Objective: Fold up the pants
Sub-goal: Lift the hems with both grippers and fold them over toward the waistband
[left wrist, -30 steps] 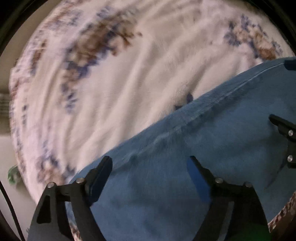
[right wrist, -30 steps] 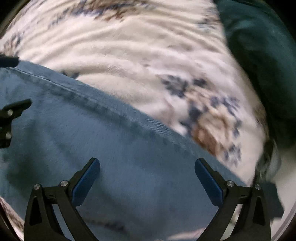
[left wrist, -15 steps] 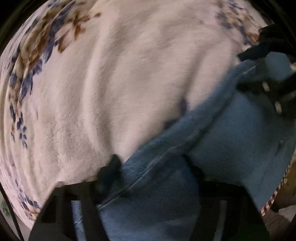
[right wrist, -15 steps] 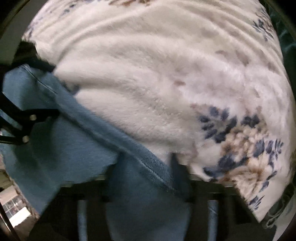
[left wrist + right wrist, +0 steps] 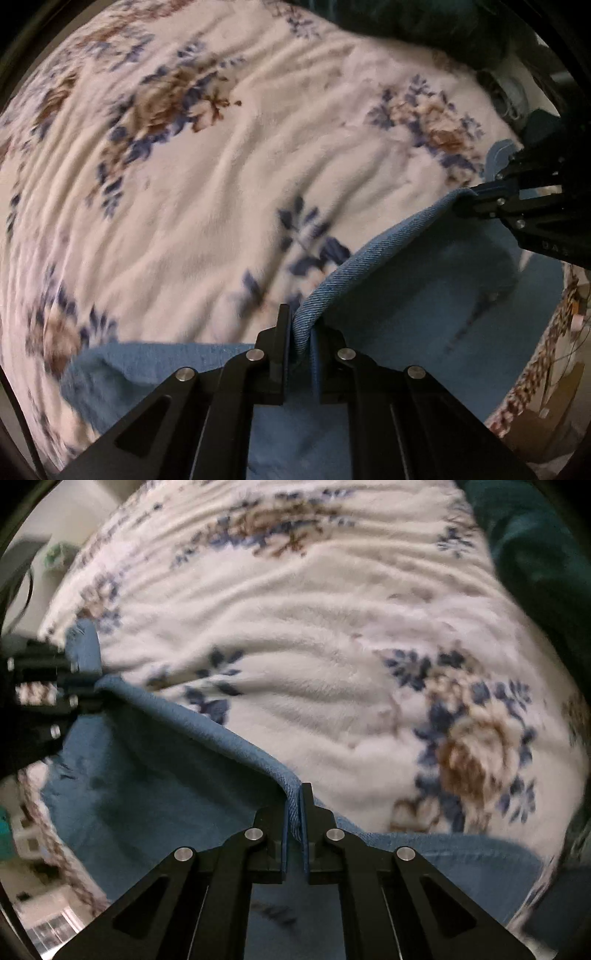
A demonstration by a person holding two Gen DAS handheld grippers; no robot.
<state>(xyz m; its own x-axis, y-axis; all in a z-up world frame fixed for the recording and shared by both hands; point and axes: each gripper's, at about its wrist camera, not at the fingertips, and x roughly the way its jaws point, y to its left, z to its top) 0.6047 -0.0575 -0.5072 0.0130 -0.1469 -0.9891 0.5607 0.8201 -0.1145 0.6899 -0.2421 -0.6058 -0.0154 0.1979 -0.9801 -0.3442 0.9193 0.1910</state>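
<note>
Blue denim pants (image 5: pixel 424 295) lie on a floral bed cover. My left gripper (image 5: pixel 299 325) is shut on the pants' upper edge and holds it lifted. My right gripper (image 5: pixel 295 801) is shut on the same edge further along. The edge (image 5: pixel 207 723) stretches taut between the two grippers. The right gripper shows at the right of the left wrist view (image 5: pixel 469 199), and the left gripper at the left of the right wrist view (image 5: pixel 88 690). The rest of the pants (image 5: pixel 147 797) hangs and lies below the held edge.
A white fleece bed cover (image 5: pixel 229 184) with blue and brown flowers spreads beyond the pants, and it also fills the right wrist view (image 5: pixel 332 657). A dark green pillow or blanket (image 5: pixel 535 554) lies at the far right. The bed's edge and floor (image 5: pixel 48 915) show at lower left.
Both grippers were open over the flat pants a second ago. They have closed on the pants' edge and lifted it, pulling it taut between them.
</note>
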